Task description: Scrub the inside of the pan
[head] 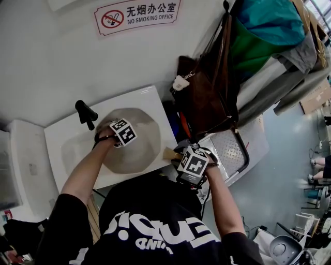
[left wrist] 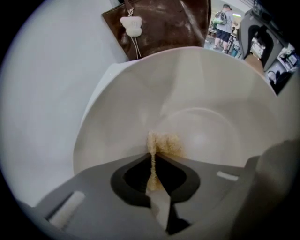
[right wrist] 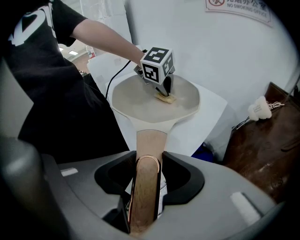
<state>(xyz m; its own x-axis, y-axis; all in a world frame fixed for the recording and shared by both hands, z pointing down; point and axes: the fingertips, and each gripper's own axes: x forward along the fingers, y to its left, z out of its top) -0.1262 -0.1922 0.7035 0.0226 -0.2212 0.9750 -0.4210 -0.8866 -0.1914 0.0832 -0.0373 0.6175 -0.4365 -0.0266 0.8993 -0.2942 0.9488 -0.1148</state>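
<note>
A pale, round pan (head: 135, 150) rests on a white sink top (head: 151, 99) against the wall. Its wooden handle (right wrist: 146, 180) runs back between my right gripper's (right wrist: 146, 161) jaws, which are shut on it. My left gripper (left wrist: 153, 158) points steeply down into the pan and is shut on a small yellowish scrub pad (left wrist: 164, 143). The pad presses on the pan's inner floor (left wrist: 206, 131). In the right gripper view the left gripper's marker cube (right wrist: 157, 65) stands over the pad (right wrist: 165, 98) near the pan's middle. In the head view both cubes hide the jaws.
A black tap (head: 85, 114) stands at the sink's back left. A brown bag (head: 207, 98) with a white charm (right wrist: 259, 109) hangs right of the sink. Below it sits a metal tread-plate platform (head: 234, 150). A no-smoking sign (head: 137, 14) is on the wall.
</note>
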